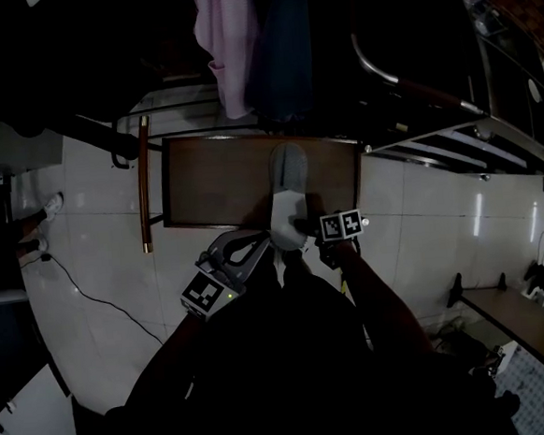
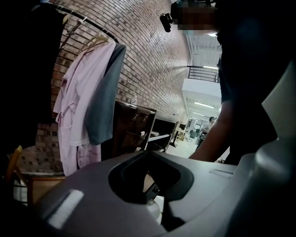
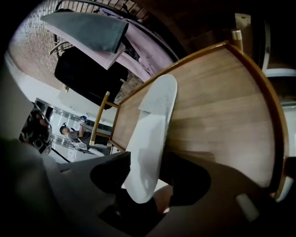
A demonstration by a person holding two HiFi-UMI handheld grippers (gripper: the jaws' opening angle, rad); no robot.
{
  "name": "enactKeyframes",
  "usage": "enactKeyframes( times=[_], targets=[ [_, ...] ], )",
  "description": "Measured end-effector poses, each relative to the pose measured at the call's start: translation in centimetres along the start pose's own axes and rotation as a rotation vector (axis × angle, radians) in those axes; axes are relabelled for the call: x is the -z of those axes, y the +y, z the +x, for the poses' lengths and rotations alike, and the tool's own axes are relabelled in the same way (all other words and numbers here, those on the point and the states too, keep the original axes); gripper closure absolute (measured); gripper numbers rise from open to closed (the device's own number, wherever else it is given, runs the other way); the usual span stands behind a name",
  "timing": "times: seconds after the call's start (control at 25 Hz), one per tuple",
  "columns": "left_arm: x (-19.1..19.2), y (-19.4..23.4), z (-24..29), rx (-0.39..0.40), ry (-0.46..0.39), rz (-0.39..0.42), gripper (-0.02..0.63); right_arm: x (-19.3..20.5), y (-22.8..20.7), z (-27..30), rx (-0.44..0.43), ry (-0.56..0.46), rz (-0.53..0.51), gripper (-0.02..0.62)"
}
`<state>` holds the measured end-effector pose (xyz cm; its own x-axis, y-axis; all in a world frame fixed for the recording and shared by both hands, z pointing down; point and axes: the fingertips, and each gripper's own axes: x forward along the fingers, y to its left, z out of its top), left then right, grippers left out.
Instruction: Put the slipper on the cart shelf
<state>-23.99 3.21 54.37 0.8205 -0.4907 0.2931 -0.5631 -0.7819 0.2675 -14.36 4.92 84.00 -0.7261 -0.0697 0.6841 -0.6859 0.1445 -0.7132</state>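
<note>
A grey slipper [image 1: 287, 187] lies lengthwise on the brown wooden cart shelf [image 1: 204, 184], its heel over the near edge. My right gripper [image 1: 303, 234] is at that heel. In the right gripper view the pale slipper [image 3: 150, 129] runs out along the shelf [image 3: 222, 102], with its heel between the right gripper [image 3: 138, 187] jaws, which stand apart and do not pinch it. My left gripper [image 1: 242, 252] hovers just left of the heel, in front of the shelf edge. The left gripper view shows only the left gripper [image 2: 148, 185] body, so its jaws are hidden.
A pink robe [image 1: 226, 47] and dark garments hang on a rail behind the cart. A wooden bar [image 1: 145, 184] stands at the shelf's left side. A black cable [image 1: 90, 292] trails over the white tiled floor. Metal steps [image 1: 451, 104] rise at the right.
</note>
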Motion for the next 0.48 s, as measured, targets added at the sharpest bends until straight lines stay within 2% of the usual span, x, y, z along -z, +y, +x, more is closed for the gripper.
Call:
enactKeyframes(
  times=[0.2,0.24,0.28,0.48],
  targets=[
    [0.4,0.0,-0.5,-0.035,0.013,-0.026,0.604,-0.1,0.0,1.1,-0.037,0.004,0.087,0.371],
    [0.3,0.1,-0.6,-0.041,0.016,-0.029,0.604,-0.1,0.0,1.2,-0.040,0.008,0.087,0.411],
    [0.3,0.1,-0.7,-0.047,0.016,-0.032,0.604,-0.1,0.0,1.2,-0.046,0.006,0.085,0.479],
    [-0.3,-0.1,-0.8,-0.065,0.016,-0.051,0.604,-0.8,0.2,-0.1,-0.037,-0.038,0.020,0.524]
  ],
)
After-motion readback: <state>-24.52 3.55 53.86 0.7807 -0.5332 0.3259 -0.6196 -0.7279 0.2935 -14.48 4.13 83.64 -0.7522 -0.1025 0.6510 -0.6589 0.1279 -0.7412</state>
